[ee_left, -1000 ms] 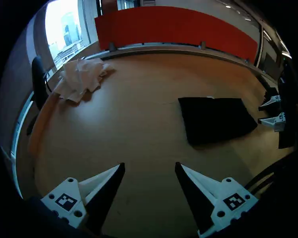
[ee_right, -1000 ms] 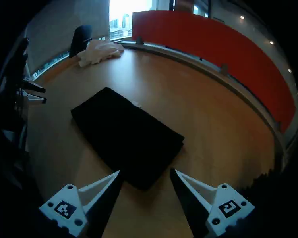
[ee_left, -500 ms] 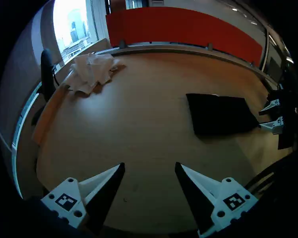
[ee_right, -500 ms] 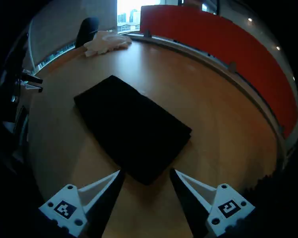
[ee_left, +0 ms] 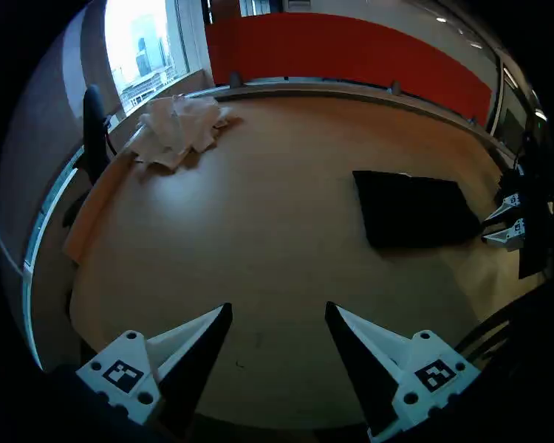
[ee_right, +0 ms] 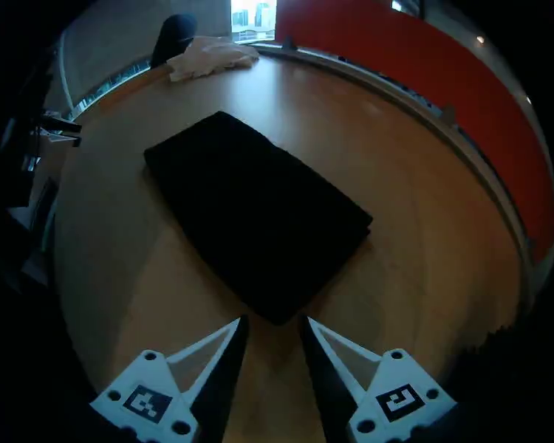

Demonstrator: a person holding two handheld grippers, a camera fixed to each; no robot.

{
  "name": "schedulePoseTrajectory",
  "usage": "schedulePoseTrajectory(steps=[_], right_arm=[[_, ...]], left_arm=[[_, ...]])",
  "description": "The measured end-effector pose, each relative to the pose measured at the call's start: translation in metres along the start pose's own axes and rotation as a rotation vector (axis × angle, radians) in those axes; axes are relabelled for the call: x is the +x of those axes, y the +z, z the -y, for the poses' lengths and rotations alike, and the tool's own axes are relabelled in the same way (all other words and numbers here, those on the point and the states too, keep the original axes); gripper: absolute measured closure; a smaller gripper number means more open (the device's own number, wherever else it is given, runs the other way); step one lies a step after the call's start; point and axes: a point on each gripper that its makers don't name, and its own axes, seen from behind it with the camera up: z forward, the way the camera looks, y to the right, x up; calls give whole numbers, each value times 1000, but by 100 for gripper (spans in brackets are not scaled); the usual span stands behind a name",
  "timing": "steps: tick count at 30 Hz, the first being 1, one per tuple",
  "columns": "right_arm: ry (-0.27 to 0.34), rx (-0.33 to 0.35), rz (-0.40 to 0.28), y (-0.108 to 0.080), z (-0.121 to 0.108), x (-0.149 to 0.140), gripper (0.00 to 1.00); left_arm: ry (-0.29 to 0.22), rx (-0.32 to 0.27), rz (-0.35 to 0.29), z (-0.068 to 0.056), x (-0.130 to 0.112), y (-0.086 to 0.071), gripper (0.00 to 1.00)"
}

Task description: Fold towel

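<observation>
black rectangular folded cloth towel (ee_right: 258, 214): flat on light wooden bench (ee_left: 262, 221), directly ahead of right tongs, ahead and to the right of left tongs
right tongs (ee_right: 273, 319): fingers narrowly apart, gripping nothing, tips beside towel's near corner
left tongs (ee_left: 277, 308): wide open, empty, above bare bench
crumpled white cloth pile (ee_left: 175, 129): far ahead-left of left tongs, near bench edge

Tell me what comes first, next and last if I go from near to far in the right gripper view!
right hand-held gripper → black towel → crumpled pale cloths → dark chair
</observation>
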Motion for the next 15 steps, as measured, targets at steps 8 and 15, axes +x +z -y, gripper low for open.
schedulePoseTrajectory(steps=[8,15], right_arm=[[2,10,2,7,0,0,64],[-10,16,4,7,0,1,78]], left_arm=[[3,-2,3,-1,-2,0,6],[6,-2,3,-1,-1,1,6]])
